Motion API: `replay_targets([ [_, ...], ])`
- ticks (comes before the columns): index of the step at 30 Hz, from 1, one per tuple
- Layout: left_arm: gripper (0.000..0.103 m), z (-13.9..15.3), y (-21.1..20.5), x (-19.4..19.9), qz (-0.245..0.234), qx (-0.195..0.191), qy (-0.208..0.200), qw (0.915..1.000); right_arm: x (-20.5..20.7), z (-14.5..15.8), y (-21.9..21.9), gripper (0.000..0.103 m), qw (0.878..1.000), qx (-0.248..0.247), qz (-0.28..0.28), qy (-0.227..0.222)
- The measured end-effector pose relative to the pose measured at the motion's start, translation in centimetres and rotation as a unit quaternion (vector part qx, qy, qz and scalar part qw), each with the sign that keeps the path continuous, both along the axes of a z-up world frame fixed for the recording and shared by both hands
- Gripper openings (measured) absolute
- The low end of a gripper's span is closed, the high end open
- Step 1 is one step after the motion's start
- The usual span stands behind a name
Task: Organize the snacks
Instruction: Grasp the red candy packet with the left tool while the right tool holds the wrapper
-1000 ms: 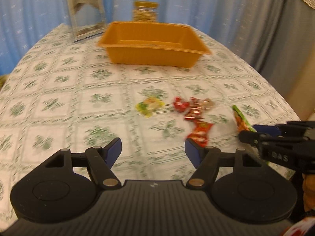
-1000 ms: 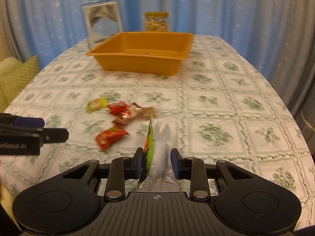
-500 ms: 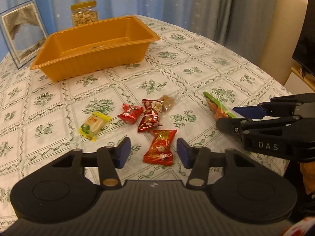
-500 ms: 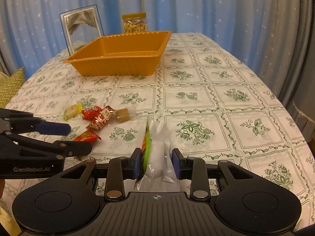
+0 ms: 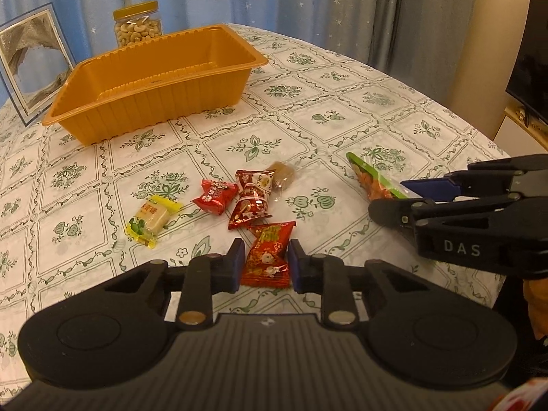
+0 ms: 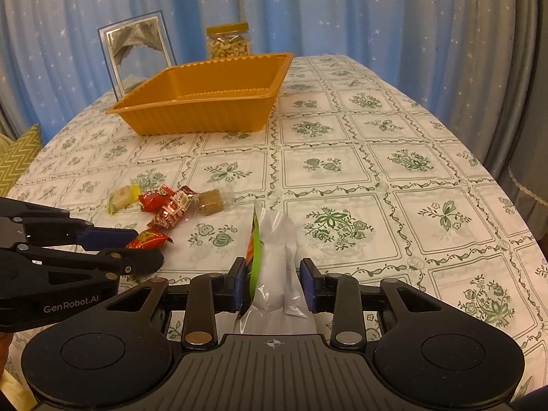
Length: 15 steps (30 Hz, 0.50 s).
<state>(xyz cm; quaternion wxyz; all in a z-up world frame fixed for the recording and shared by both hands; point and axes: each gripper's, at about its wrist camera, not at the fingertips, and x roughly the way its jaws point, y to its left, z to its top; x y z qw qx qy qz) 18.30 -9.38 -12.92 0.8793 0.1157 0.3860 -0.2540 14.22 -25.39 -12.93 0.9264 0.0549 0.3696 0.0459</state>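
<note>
My left gripper (image 5: 265, 260) has closed around a red candy packet (image 5: 267, 255) lying on the table; its pads touch the packet's sides. My right gripper (image 6: 274, 284) is shut on a green and clear snack bag (image 6: 270, 267), held just above the table; the bag also shows in the left wrist view (image 5: 373, 178). More snacks lie loose: two red candies (image 5: 236, 195), a brown one (image 5: 282, 176) and a yellow one (image 5: 150, 215). An empty orange tray (image 5: 161, 102) stands further back.
A jar of cashews (image 5: 137, 24) and a picture frame (image 5: 32, 65) stand behind the tray. The table's right edge (image 5: 479, 130) curves away near a TV stand. A green cushion (image 6: 17, 157) lies off the left edge.
My left gripper moved forward and down over the red candy packet and its jaws narrowed onto it. My right gripper kept hold of the snack bag and shifted slightly.
</note>
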Motion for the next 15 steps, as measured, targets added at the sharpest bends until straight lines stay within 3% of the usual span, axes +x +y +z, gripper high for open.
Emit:
replay_targets([
  [15, 0.021, 2.3, 3.6, -3.6, 0.114, -0.010, 0.006, 0.9935, -1.9, 1.7, 1.6, 0.031, 1.000, 0.002, 0.018, -0.021],
])
